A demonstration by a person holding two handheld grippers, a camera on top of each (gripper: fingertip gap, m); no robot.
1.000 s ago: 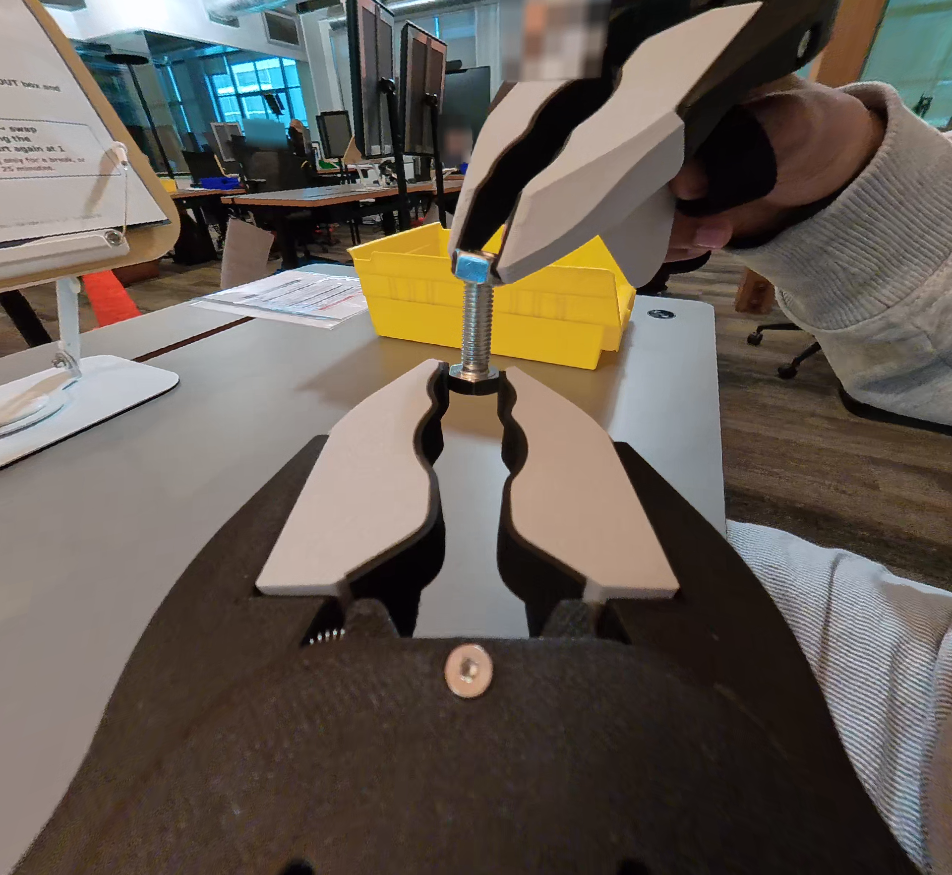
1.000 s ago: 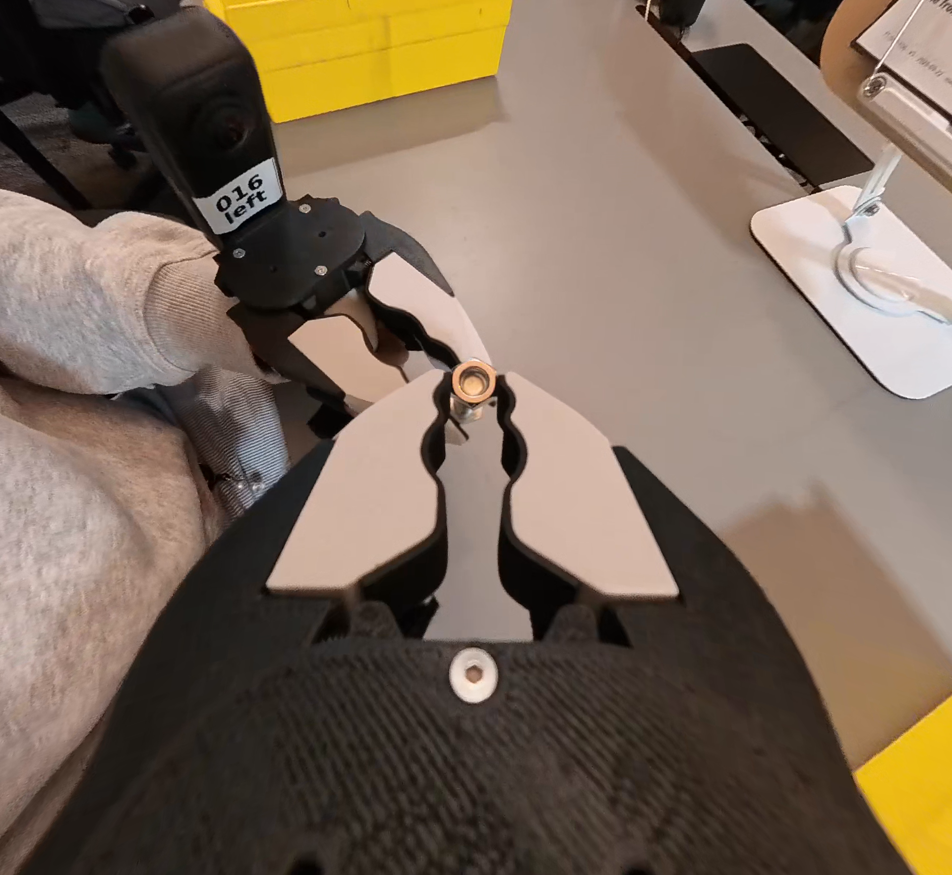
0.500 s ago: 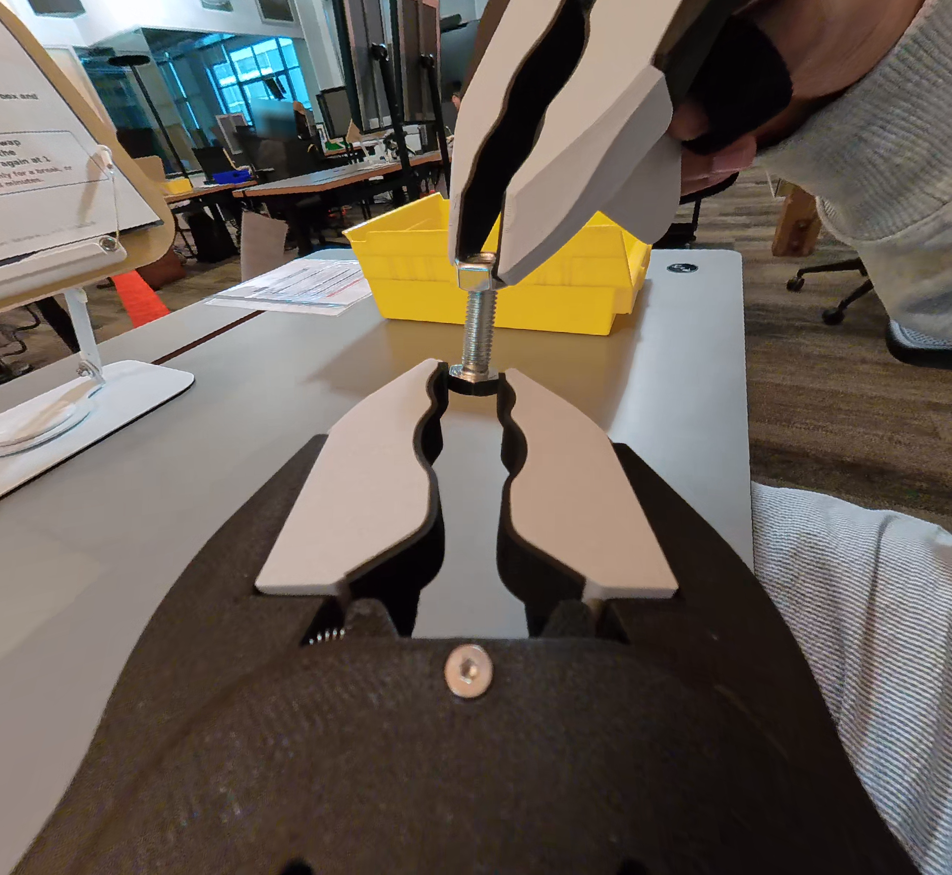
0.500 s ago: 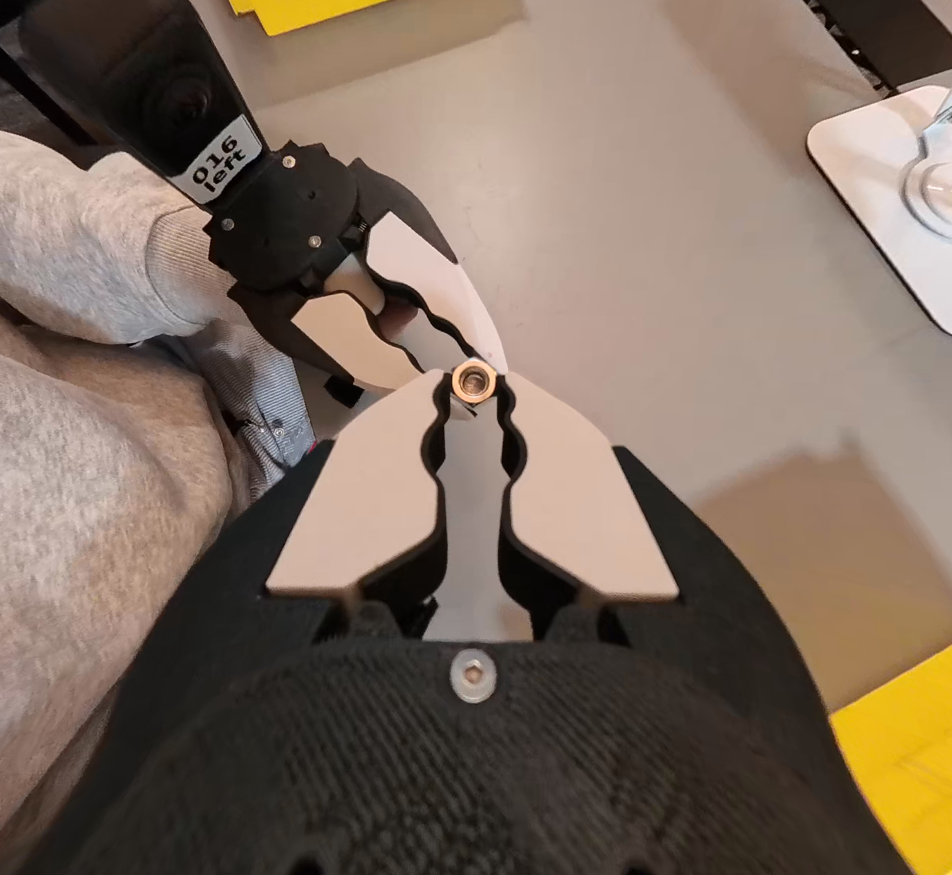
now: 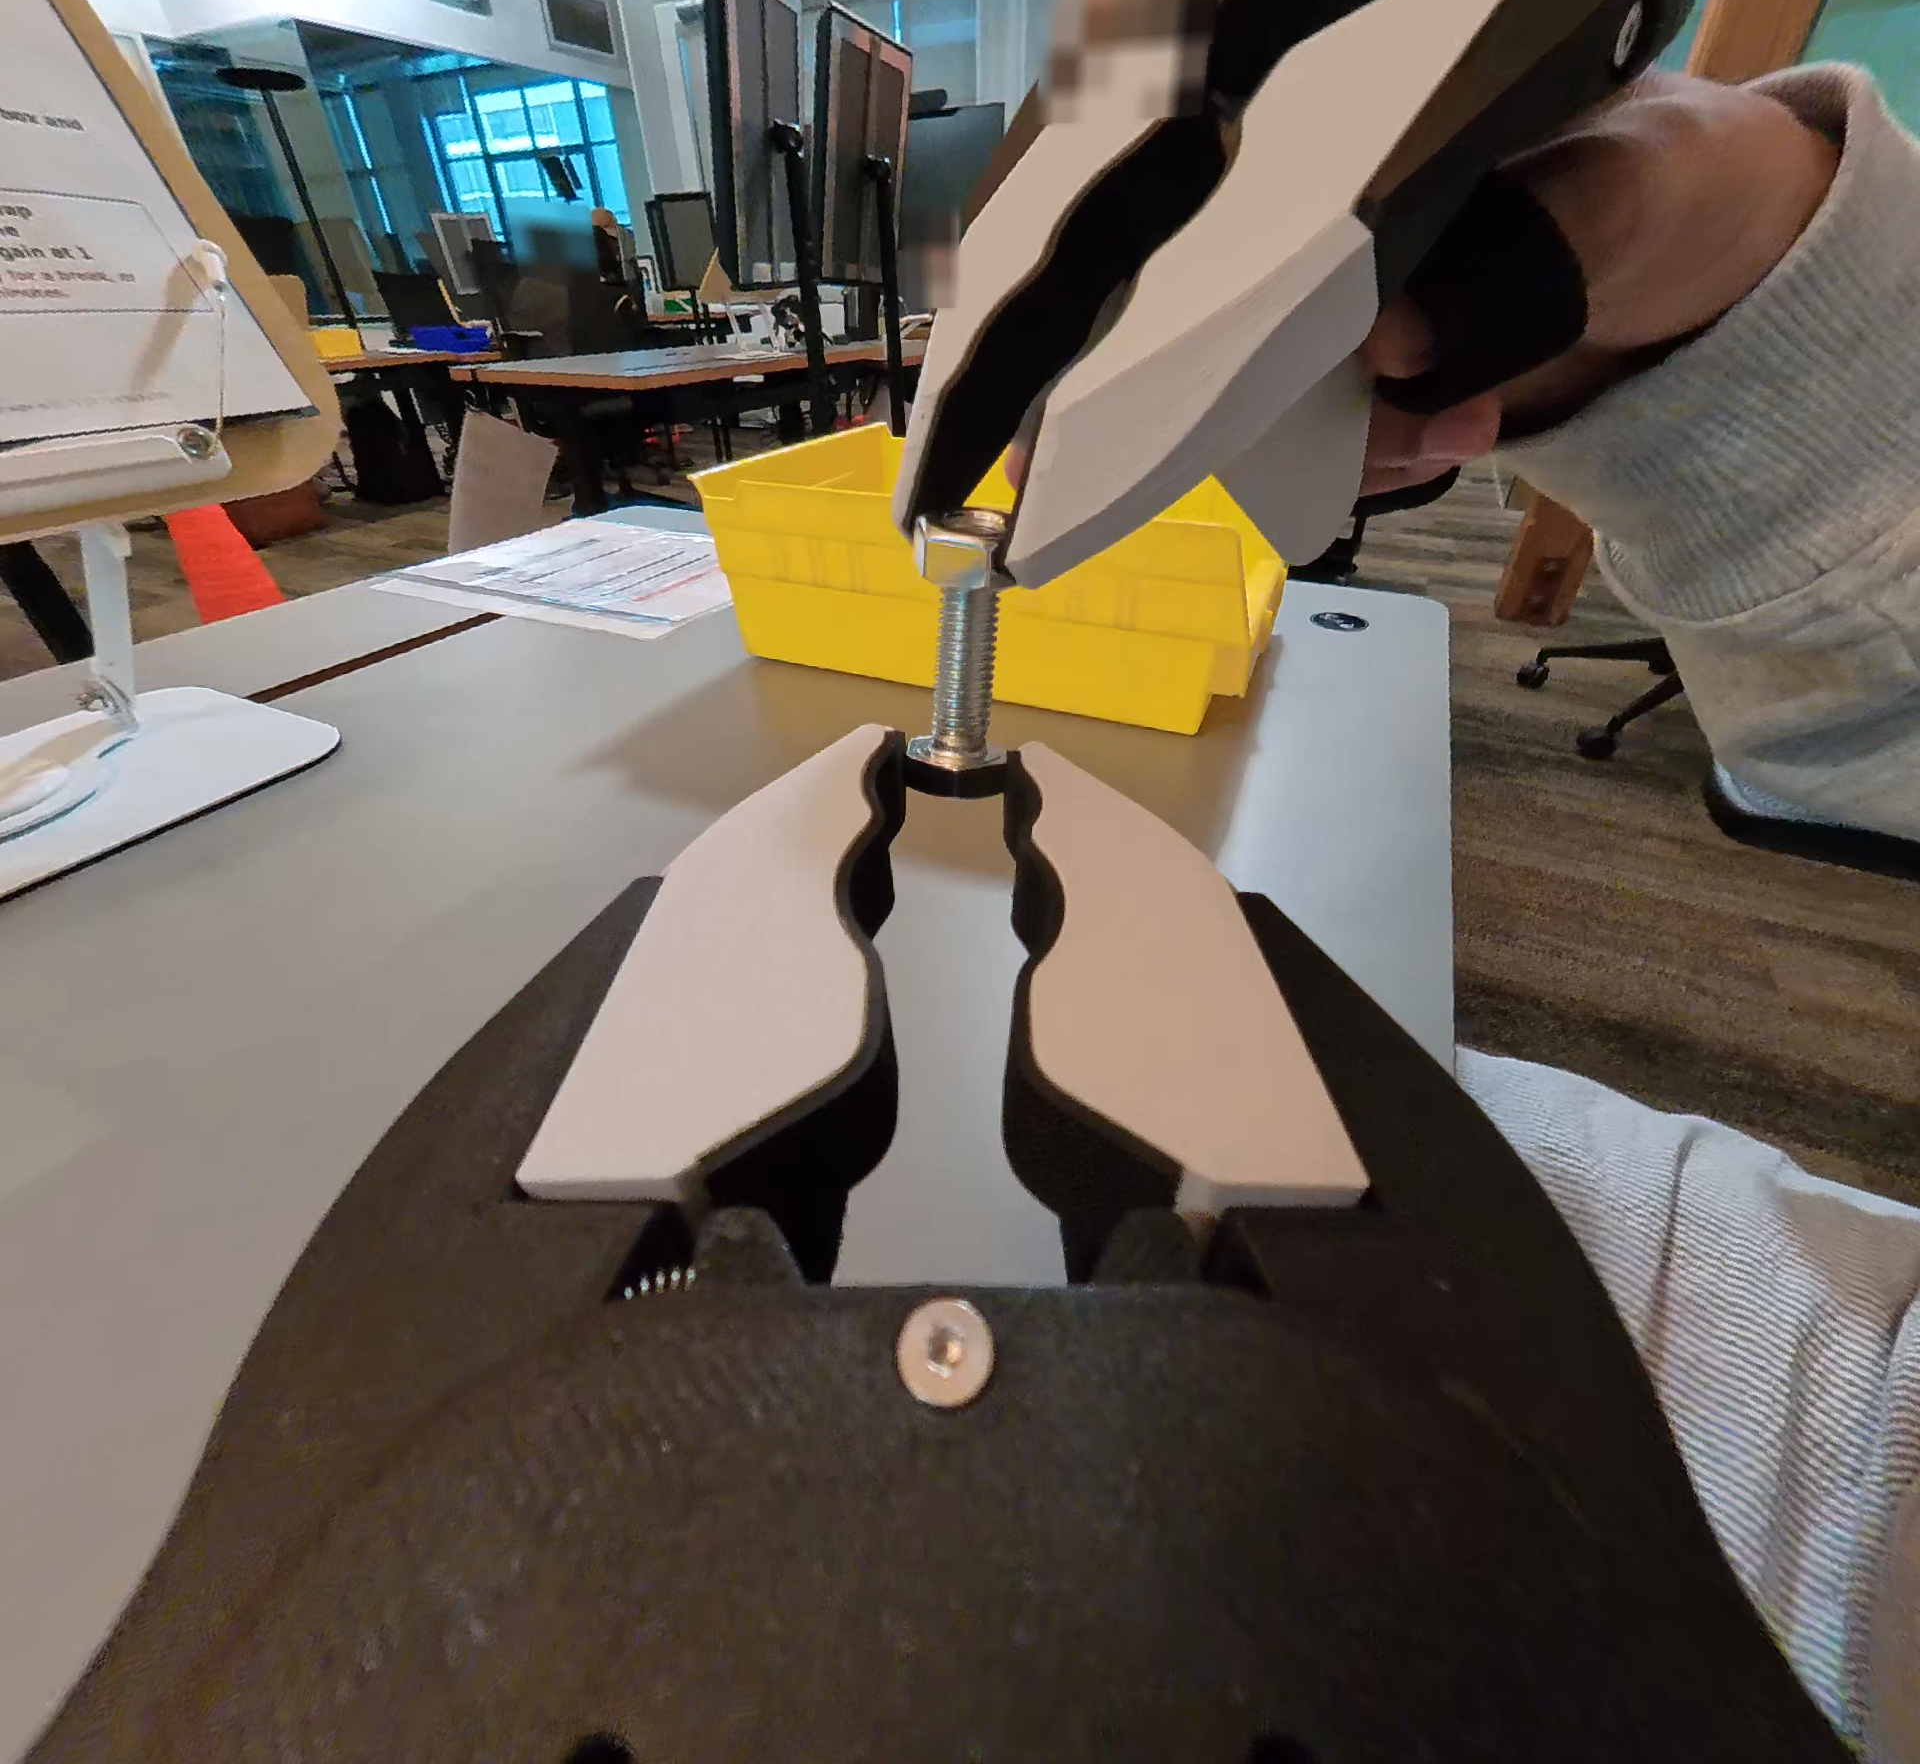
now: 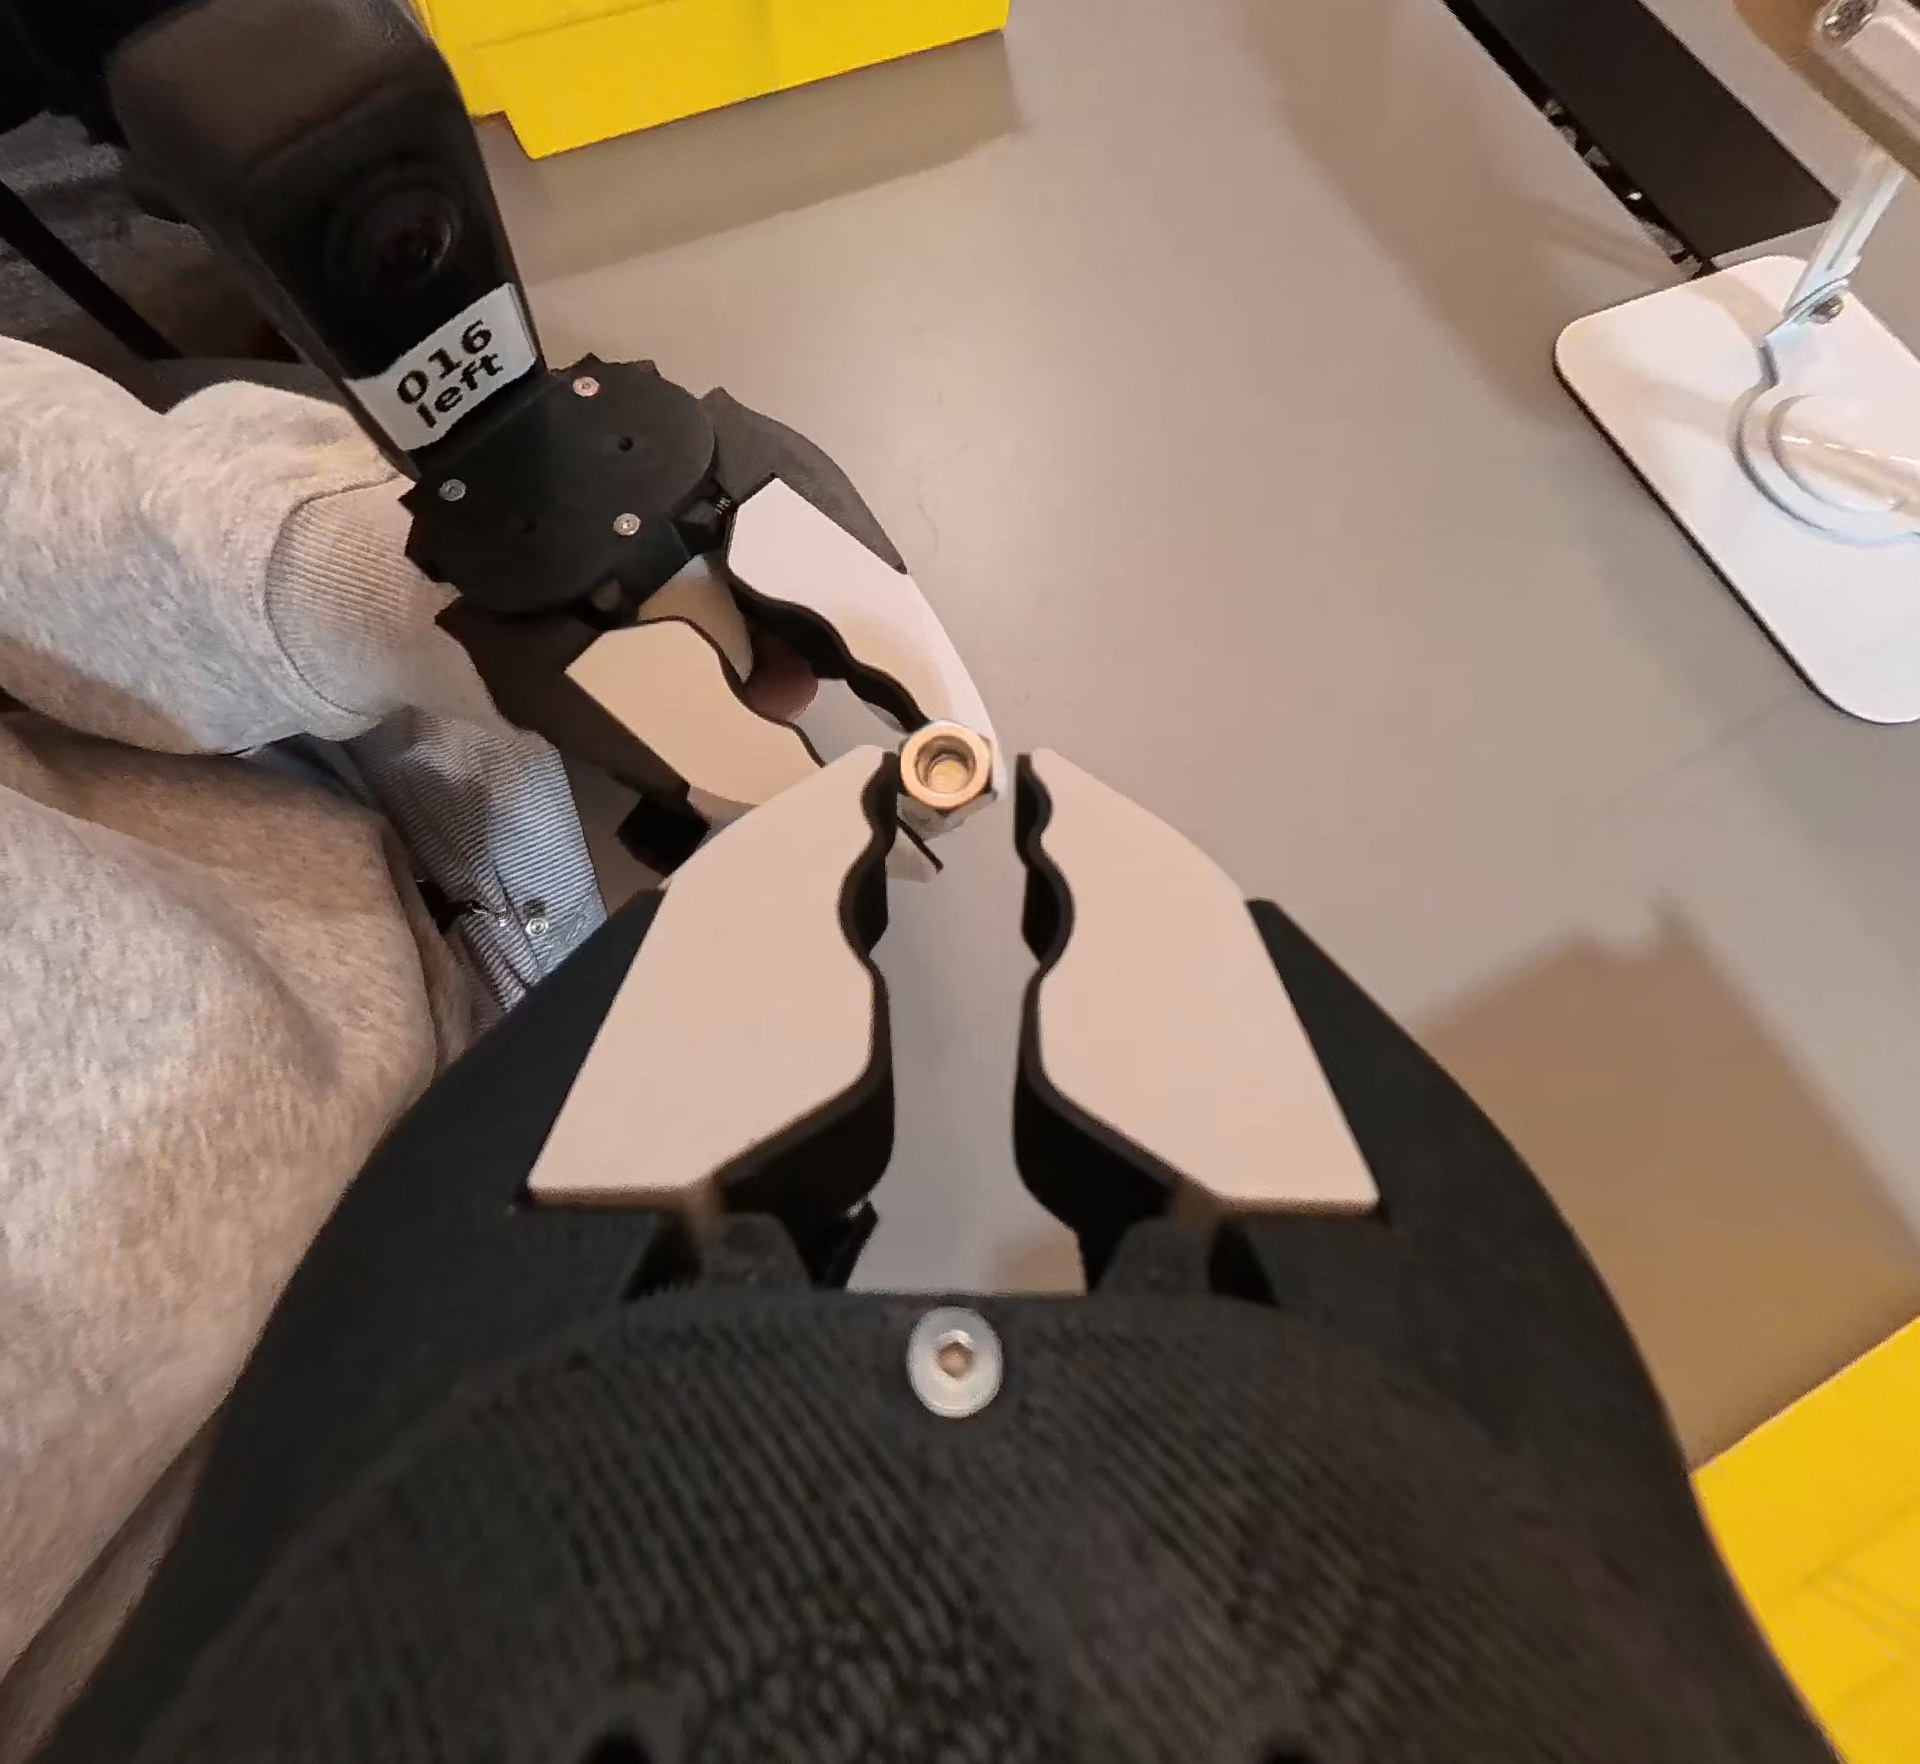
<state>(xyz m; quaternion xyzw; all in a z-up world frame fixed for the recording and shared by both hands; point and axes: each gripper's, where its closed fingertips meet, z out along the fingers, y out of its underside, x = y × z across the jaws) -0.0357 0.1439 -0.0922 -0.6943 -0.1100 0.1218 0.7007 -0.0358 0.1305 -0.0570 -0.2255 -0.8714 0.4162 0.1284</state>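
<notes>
Left gripper [image 5: 951,758] fingers clamp bolt [image 5: 964,665] head, shank upright. Right gripper [image 6: 948,774] fingers pinch nut [image 6: 943,767] on tip, contact maybe one-sided. Steel, rigid, slippery; grip flats.

Each gripper has a black, coarse-textured printed body with a silver hex-socket screw at its centre and two pale grey fingers with wavy black inner edges: the left gripper [image 5: 951,758], the right gripper [image 6: 951,769]. The left one carries a black camera [image 6: 343,197] bearing a white label. The person wears a grey knit sweater sleeve [image 6: 177,571] over a striped shirt cuff [image 6: 488,831].
</notes>
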